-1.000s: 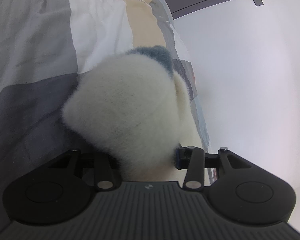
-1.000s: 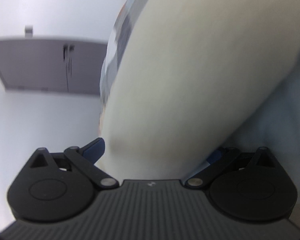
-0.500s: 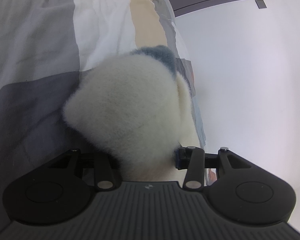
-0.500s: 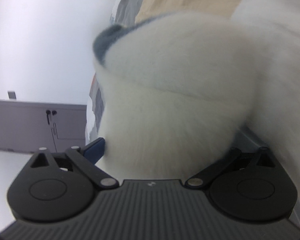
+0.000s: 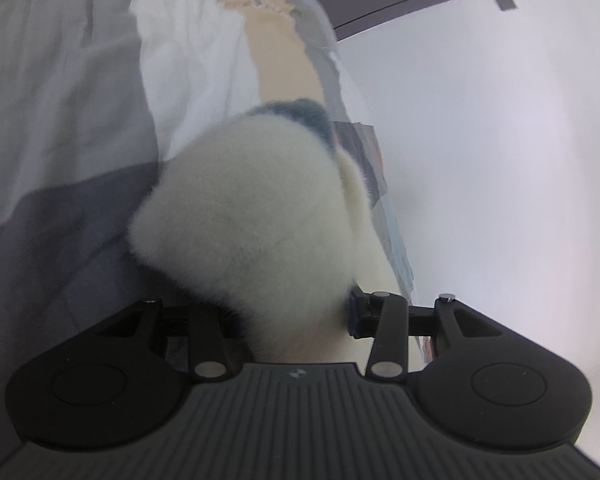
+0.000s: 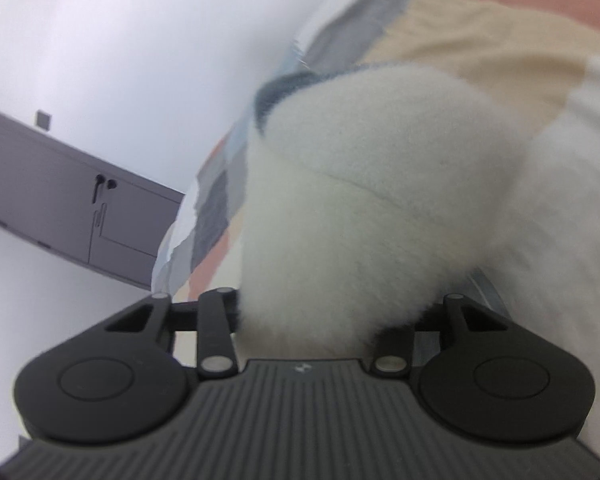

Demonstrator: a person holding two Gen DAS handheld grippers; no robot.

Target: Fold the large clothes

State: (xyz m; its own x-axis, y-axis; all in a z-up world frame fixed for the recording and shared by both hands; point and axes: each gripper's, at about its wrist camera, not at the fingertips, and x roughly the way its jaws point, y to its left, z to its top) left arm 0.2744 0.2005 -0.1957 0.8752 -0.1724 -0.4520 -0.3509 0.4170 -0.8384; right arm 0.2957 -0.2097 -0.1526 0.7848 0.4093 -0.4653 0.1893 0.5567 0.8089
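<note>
1. Fluffy cream-white fleece garment with grey-blue trim [image 5: 252, 216] lay bunched on the patchwork-quilted bed [image 5: 60, 100].
2. Left tool [image 5: 292, 316] was partly closed, clamping a thick fleece fold.
3. Right tool [image 6: 320, 320] was closing, fleece between its jaws.
4. Likely soft, light, bulky, compressible; best gripped at edges or hem.

Ahead of you the bunched fluffy garment [image 5: 256, 216] blocks both grippers' paths, with the patchwork bedspread [image 5: 68, 112] close underneath, while open floor [image 5: 500, 160] stretches beside the bed up to the grey cabinet [image 6: 60, 200].
</note>
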